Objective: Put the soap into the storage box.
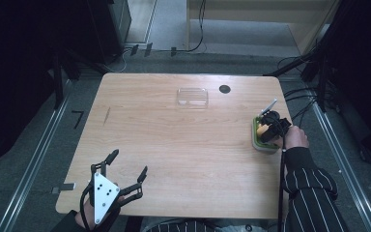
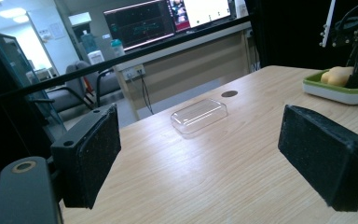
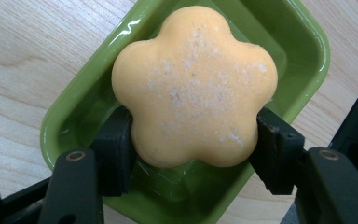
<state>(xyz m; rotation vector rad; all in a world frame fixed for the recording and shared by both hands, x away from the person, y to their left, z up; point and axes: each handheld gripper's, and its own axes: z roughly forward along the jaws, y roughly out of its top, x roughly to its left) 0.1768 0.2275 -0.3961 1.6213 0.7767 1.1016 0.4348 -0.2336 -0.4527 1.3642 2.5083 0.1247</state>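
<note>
An orange flower-shaped soap (image 3: 193,84) lies in a green dish (image 3: 84,107). My right gripper (image 3: 193,144) is shut on it, one black pad pressed against each side. Whether the soap rests on the dish floor or hangs just above it is unclear. From above, the dish (image 1: 264,145) stands near the table's right edge, with the right gripper (image 1: 270,126) over it. My left gripper (image 1: 129,162) hovers wide open and holding nothing at the front left of the table. In its own view, the left gripper (image 2: 200,158) faces a clear plastic lid (image 2: 199,115), the dish (image 2: 338,92) and the soap (image 2: 336,75).
The clear plastic lid (image 1: 192,96) lies at the back middle of the wooden table (image 1: 183,145), beside a round black hole (image 1: 224,89). Cables trail off the table's right side. Dark frames and floor rails surround the table.
</note>
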